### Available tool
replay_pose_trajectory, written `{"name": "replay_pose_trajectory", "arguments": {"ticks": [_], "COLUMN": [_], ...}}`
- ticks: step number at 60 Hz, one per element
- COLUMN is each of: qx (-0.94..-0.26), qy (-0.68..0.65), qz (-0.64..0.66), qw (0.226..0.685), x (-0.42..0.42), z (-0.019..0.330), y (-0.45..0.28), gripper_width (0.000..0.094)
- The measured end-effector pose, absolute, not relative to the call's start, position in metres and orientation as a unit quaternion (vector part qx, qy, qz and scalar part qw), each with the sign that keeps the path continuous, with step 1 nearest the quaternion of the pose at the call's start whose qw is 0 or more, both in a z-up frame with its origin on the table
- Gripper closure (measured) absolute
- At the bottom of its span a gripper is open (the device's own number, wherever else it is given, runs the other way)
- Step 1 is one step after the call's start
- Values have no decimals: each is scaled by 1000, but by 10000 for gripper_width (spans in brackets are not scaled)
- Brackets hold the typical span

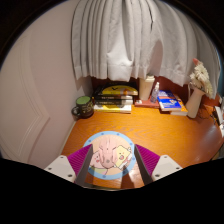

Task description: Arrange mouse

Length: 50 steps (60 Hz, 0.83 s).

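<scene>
We start at the gripper (108, 160): its two fingers, with magenta pads (79, 158), are clenched on the mouse (108, 155), one pad pressing each flank. The mouse is therefore not on the table; it rides between the fingers, over the near edge of the table (150, 130), and it hides the wood directly beneath it.

So we judge the task to be midway. The pick-up is done, since the mouse is in our grip and off the surface. What is left is to carry it to its place, set it down squarely and let go. We cannot tell from here which spot is meant; the bare middle of the table ahead looks the likeliest.

The mouse itself is pale, whitish pink, with a printed pattern on its shell that we cannot make out. It has a rounded, domed back, and a darker wheel or seam seems to run down its midline. No cord shows.

Beyond the fingers, along the far edge of the table, lie a dark cup (82, 101) toward the far left corner, a stack of books (115, 98) beside it, a small box (147, 88) near the middle, and more books (170, 102) toward the far right corner. A curtain (125, 35) hangs behind them.
</scene>
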<state>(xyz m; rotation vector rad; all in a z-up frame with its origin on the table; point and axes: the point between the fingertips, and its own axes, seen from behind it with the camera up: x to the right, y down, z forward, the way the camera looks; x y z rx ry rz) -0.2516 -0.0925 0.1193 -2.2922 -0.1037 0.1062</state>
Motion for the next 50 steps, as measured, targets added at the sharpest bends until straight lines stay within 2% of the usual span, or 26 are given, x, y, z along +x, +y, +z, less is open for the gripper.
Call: {"name": "replay_pose_trajectory", "arguments": {"ticks": [8, 21, 30, 50], "qx": [-894, -878, -876, -879], "qy": [-44, -40, -22, -9], "qz": [39, 22, 23, 22], "qw": [443, 477, 481, 476], "x": [-225, -178, -159, -138], "z": [173, 214, 222, 215], "y": [-139, -193, -215, -241], "gripper_width": [104, 106, 118, 119]}}
